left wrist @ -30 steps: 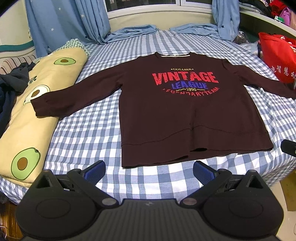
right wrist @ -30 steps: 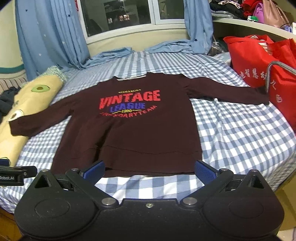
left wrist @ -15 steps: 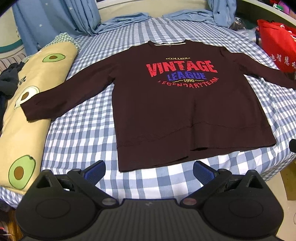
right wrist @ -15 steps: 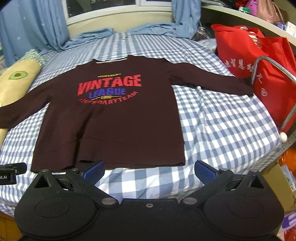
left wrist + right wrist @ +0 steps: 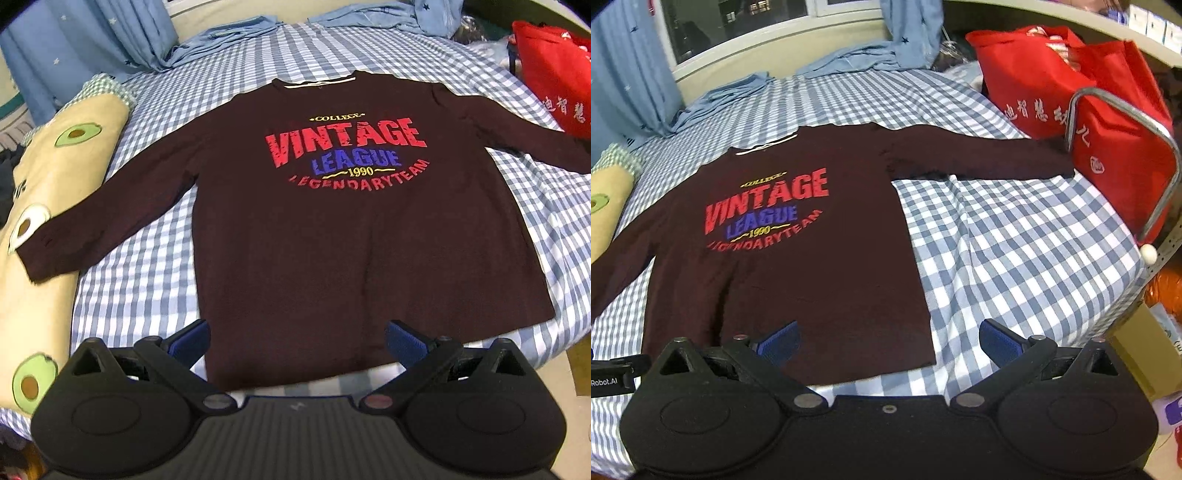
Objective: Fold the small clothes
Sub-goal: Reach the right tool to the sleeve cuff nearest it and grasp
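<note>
A dark maroon long-sleeved sweatshirt [image 5: 332, 251] with a red and blue "VINTAGE LEAGUE" print lies flat, front up, on the checked bed, sleeves spread out. It also shows in the right wrist view [image 5: 798, 266]. My left gripper [image 5: 297, 345] is open and empty, hovering over the hem near its left corner. My right gripper [image 5: 888, 341] is open and empty, over the hem near its right corner. The left sleeve cuff [image 5: 40, 254] rests on the avocado pillow. The right sleeve [image 5: 990, 155] reaches toward the red bags.
A long avocado-print pillow [image 5: 40, 206] lies along the bed's left side. Red bags [image 5: 1082, 107] and a metal handle [image 5: 1123, 110] stand at the right. Blue curtains [image 5: 85, 40] hang at the back. The bed's checked sheet [image 5: 1027, 251] ends at the near edge.
Both grippers have moved forward and lower toward the sweatshirt's hem, so the shirt looks larger. The right gripper has also shifted right. The shirt has not moved.
</note>
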### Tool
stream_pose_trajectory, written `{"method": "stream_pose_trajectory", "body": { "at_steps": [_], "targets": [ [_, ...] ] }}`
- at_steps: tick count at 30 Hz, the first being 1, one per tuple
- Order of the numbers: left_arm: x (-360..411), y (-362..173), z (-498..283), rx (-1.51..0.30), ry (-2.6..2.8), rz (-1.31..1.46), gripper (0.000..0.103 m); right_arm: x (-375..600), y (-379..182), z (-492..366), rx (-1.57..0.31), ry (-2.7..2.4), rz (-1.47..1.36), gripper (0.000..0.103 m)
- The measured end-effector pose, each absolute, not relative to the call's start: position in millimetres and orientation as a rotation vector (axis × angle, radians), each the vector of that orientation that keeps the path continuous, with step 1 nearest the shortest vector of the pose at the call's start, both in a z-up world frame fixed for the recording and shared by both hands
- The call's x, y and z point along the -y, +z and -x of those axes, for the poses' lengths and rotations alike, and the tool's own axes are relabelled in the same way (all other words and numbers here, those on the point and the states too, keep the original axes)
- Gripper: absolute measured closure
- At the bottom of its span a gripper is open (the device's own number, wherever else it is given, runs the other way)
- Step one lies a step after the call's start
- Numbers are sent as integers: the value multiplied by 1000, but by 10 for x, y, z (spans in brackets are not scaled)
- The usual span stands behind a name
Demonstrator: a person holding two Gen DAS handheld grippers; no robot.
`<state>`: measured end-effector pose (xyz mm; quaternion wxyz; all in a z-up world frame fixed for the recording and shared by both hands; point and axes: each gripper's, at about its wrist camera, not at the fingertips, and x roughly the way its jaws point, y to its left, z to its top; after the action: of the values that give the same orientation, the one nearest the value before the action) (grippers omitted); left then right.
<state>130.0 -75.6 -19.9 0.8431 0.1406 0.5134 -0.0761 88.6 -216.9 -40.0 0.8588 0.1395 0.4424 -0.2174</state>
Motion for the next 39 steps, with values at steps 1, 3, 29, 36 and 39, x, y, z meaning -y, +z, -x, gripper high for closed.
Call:
{"method": "stream_pose_trajectory", "body": {
  "at_steps": [1, 3, 29, 36, 39],
  "targets": [
    [836, -207, -1372, -1088, -157, -305, 1, 2257, -429, -950, -933, -456, -307, 0],
    [1005, -220, -1524, -1097, -147, -317, 1, 2431, -484, -1070, -939, -450, -330, 0],
    [2985, -447, -2659, -1276, -90, -367, 1, 5461, -1350, -1954, -738, -628, -587, 5],
    [2930, -425, -2700, -1301, -3, -346, 1, 6214, -1816, -2062, -649, -883, -640, 20],
    [2860, -417, -2699, -1312, 36, -349, 1, 6451, -1906, -2141, -618, -930, -675, 20]
  ]
}}
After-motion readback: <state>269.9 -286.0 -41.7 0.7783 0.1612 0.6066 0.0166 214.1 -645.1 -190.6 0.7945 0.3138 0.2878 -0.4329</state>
